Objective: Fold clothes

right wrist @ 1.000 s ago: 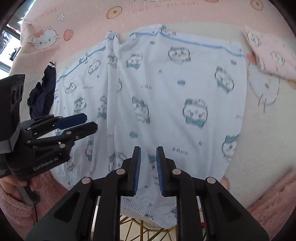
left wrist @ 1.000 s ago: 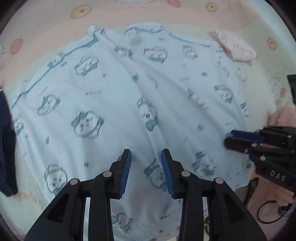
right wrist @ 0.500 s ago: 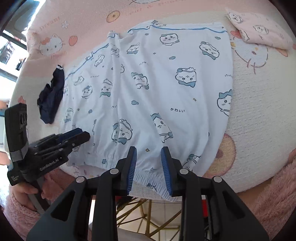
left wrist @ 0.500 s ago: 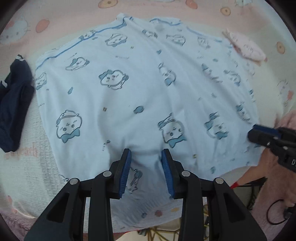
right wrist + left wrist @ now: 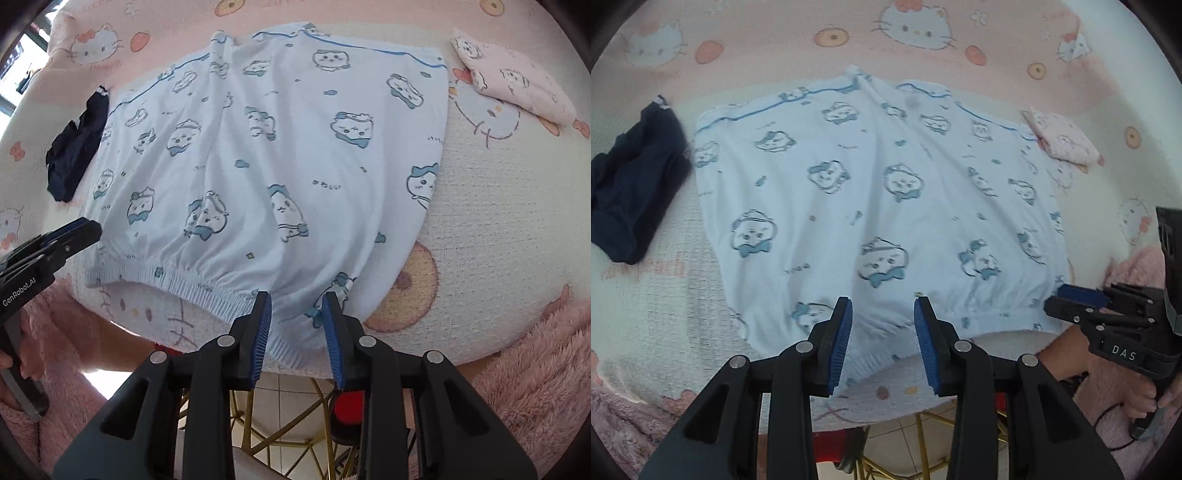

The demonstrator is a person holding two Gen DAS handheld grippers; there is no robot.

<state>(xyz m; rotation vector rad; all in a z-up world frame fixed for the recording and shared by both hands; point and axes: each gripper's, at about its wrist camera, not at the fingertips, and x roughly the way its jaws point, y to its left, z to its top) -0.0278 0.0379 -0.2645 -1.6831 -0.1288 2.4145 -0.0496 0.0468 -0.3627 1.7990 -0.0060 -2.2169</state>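
Light blue shorts (image 5: 886, 206) with cartoon prints lie spread flat on the Hello Kitty cloth, their elastic waistband (image 5: 192, 280) draped over the table's near edge. My left gripper (image 5: 882, 310) hovers open just above the left part of the waistband, holding nothing. In the right wrist view my right gripper (image 5: 296, 302) is open at the waistband's right part, also holding nothing. Each gripper shows in the other's view: the right gripper (image 5: 1071, 299) at the shorts' right corner, the left gripper (image 5: 74, 236) at their left corner.
A dark navy garment (image 5: 631, 188) lies bunched left of the shorts. A folded pink garment (image 5: 517, 88) sits at the far right. The tablecloth (image 5: 498, 206) drops at the near edge, with gold table legs (image 5: 251, 410) and tiled floor below. Pink fluffy sleeves (image 5: 1126, 269) flank the view.
Both grippers have drawn back from over the shorts to the near-edge waistband. The right gripper's fingers have spread from nearly shut to open. The shorts now lie flatter.
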